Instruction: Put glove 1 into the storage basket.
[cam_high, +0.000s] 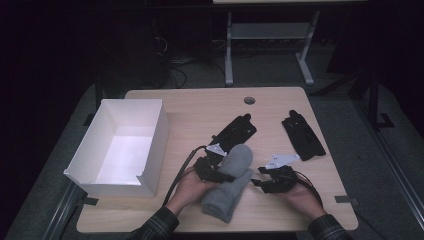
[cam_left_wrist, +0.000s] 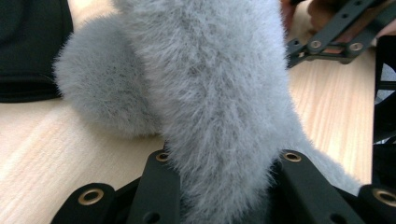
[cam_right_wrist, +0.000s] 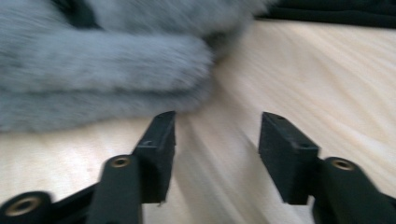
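- Dim room and dark floor surround a pale wooden worktop (cam_high: 200, 107) in the high view; a white open box (cam_high: 122, 145) stands at its left, and two black garments (cam_high: 235, 131) (cam_high: 302, 135) lie farther back. A fluffy grey sock (cam_high: 231, 182) lies near the front edge, between the left gripper (cam_high: 212, 172) and the right gripper (cam_high: 270, 184).
- Left gripper view: the grey sock (cam_left_wrist: 210, 102) runs up between the two black jaws, which press into its fur on both sides, clamped on it.
- Right gripper view: the right gripper (cam_right_wrist: 217, 140) is released, its jaws apart over bare wood, with the grey sock (cam_right_wrist: 102, 74) just beyond the left jaw, not between them.
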